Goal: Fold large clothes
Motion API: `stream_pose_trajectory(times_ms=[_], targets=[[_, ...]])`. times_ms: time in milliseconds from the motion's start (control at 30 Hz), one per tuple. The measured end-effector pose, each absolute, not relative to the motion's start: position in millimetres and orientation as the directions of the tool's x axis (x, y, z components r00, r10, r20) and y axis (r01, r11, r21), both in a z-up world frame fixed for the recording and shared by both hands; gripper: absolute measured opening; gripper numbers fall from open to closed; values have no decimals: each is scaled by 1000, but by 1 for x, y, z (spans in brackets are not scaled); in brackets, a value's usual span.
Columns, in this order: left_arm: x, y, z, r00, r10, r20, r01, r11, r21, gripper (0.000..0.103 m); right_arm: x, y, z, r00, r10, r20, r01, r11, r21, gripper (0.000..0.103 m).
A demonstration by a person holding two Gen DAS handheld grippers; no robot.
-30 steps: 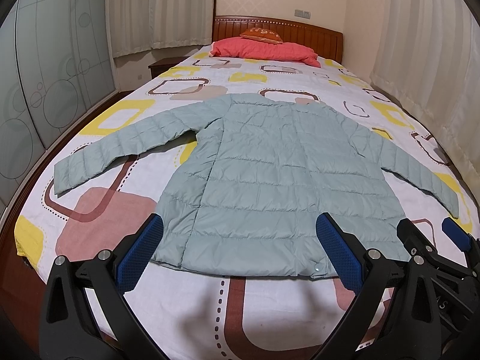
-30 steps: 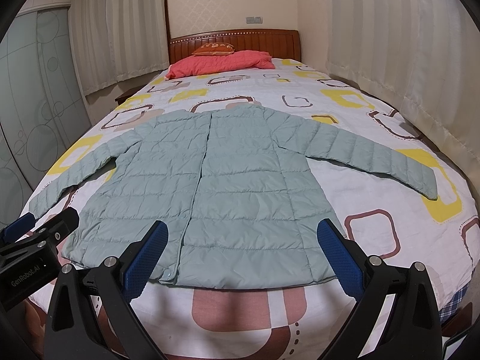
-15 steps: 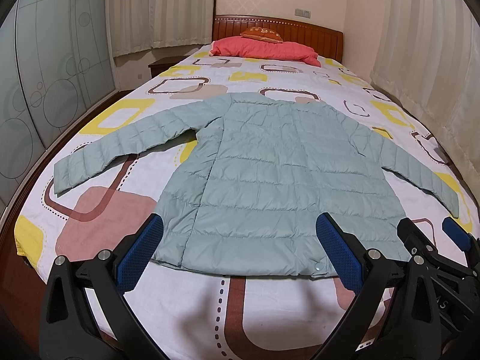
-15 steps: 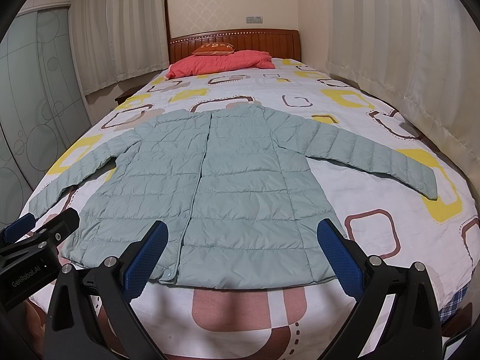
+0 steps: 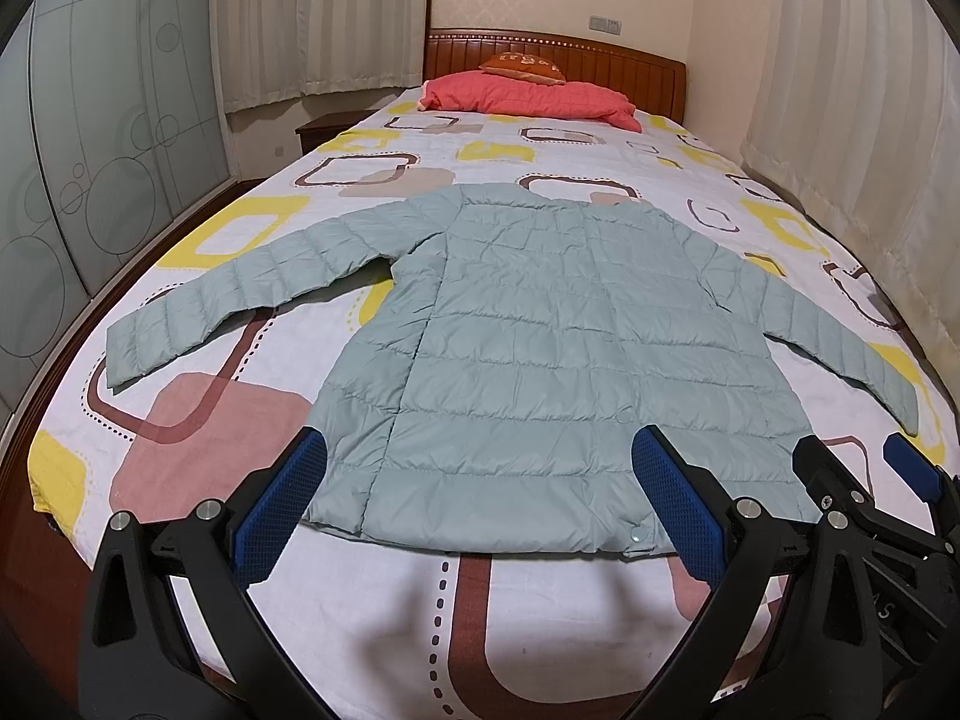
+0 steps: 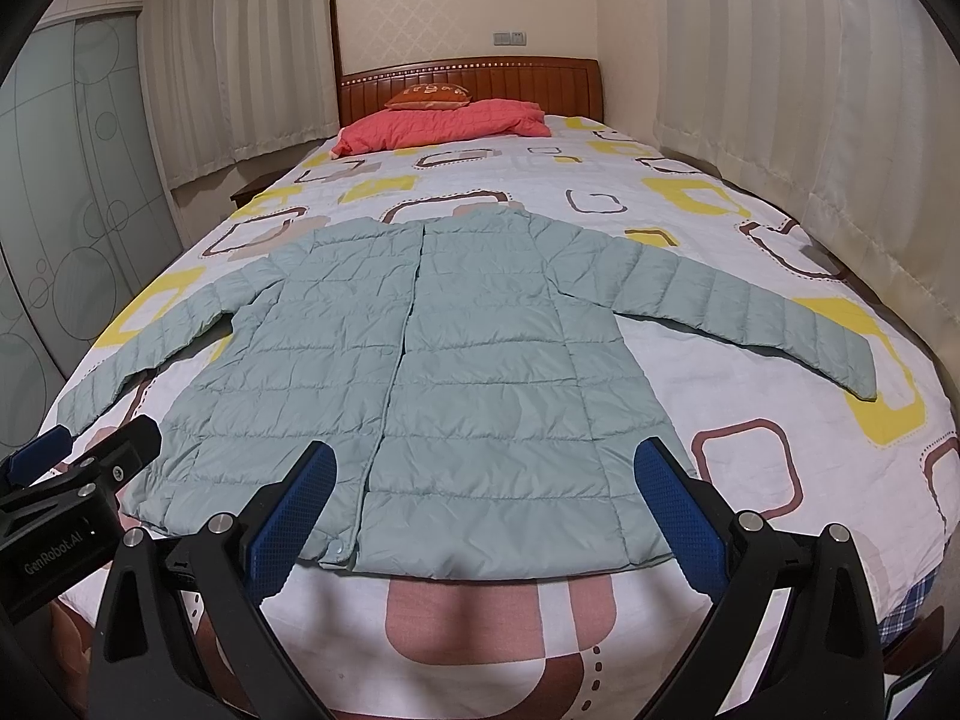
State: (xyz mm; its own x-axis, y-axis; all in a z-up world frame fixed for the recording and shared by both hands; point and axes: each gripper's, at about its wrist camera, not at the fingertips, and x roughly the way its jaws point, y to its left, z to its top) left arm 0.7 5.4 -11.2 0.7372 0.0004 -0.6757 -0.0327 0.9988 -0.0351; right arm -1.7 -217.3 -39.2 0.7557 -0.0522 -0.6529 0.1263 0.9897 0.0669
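A pale green quilted jacket [image 5: 540, 348] lies flat and spread out on the bed, front up, both sleeves stretched to the sides, hem toward me. In the right wrist view the same jacket [image 6: 456, 372] shows its closed front seam. My left gripper [image 5: 480, 480] hovers open above the hem, holding nothing. My right gripper [image 6: 480, 480] is open too, over the hem's right half. Each gripper shows at the edge of the other's view: the right gripper [image 5: 864, 480], the left gripper [image 6: 90, 456].
The bed [image 5: 198, 468] has a white cover with yellow, pink and brown squares. A red quilt [image 5: 534, 99] and an orange pillow [image 5: 522, 63] lie at the wooden headboard. Curtains hang on the right, glass wardrobe doors stand on the left, and a nightstand [image 5: 327, 126] is beside the bed.
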Motion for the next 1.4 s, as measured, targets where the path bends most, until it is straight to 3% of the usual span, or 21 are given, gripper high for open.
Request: stream_pose_trajectory(times_ms=[233, 433, 700, 733, 767, 800, 833, 867, 900, 967, 1000, 1033, 1067, 1133, 1400], targets=[[16, 5, -16, 729, 5, -684, -47, 998, -43, 101, 11, -217, -38, 758, -33, -652, 118, 989, 86, 99], [63, 26, -29, 664, -54, -746, -72, 988, -136, 101, 42, -249, -48, 764, -12, -645, 157, 973, 168, 99], [127, 90, -65, 610, -34, -792, -265, 933, -244, 101, 76, -357, -80, 758, -32, -651, 343, 869, 356, 98], [132, 98, -72, 605, -17, -796, -296, 923, -245, 101, 78, -369, -84, 757, -48, -651, 367, 857, 363, 94], [136, 103, -76, 598, 1, -802, -319, 917, -237, 101, 79, -384, -90, 751, -67, -657, 396, 841, 368, 70], [141, 112, -82, 589, 28, -807, -351, 909, -225, 98, 82, -396, -95, 736, -85, -671, 429, 826, 366, 56], [145, 119, -87, 583, 49, -811, -374, 902, -214, 94, 84, -407, -100, 720, -101, -687, 458, 812, 361, 48], [149, 126, -92, 574, 71, -816, -396, 896, -200, 81, 85, -422, -107, 705, -107, -701, 488, 790, 371, 48], [152, 131, -96, 563, 83, -822, -413, 890, -193, 74, 84, -432, -112, 708, -100, -699, 497, 775, 391, 48], [157, 146, -105, 547, 97, -832, -456, 867, -199, 74, 80, -457, -122, 727, -87, -681, 515, 726, 456, 52], [158, 153, -107, 546, 107, -831, -479, 854, -205, 75, 79, -465, -125, 731, -87, -677, 524, 707, 475, 58], [159, 160, -110, 546, 119, -829, -500, 840, -209, 75, 76, -476, -130, 735, -90, -672, 542, 675, 501, 70], [159, 165, -112, 548, 126, -827, -514, 830, -214, 80, 71, -487, -135, 746, -98, -659, 555, 637, 534, 72], [158, 177, -115, 554, 139, -821, -549, 803, -234, 87, 64, -505, -142, 765, -105, -635, 568, 575, 589, 72], [153, 200, -122, 538, 213, -815, -633, 741, -225, 88, 50, -552, -172, 797, -124, -591, 586, 397, 706, 72]])
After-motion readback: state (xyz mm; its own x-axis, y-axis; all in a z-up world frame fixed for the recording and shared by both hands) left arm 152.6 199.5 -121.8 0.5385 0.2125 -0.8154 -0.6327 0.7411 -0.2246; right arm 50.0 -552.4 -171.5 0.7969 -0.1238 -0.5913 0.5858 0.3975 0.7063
